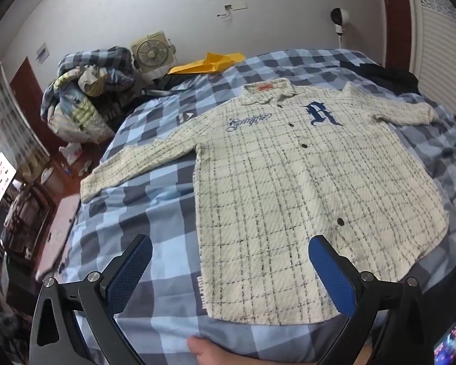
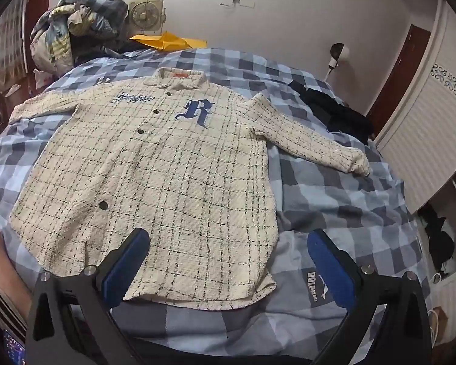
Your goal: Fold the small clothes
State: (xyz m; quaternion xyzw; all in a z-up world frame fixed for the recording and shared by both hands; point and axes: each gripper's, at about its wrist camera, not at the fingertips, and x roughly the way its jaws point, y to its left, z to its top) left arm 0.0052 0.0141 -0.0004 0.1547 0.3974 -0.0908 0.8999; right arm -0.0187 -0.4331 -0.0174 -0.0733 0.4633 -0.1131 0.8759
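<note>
A cream woven shirt with a thin dark grid, dark snaps and a blue embroidered "R" lies face up and flat on the bed's blue-and-grey checked cover, collar toward the far wall and hem toward the cameras. Both sleeves spread outward; the left cuff reaches close to the bed's left edge, the right cuff stops with checked cover showing beyond it. A strip of bare cover runs between the hem and the near edge. A black garment lies at the far right and a yellow envelope at the head.

The left tool hangs above the hem's left corner, blue pads wide apart, holding nothing. The right tool hangs above the hem's right corner, equally spread and empty.
</note>
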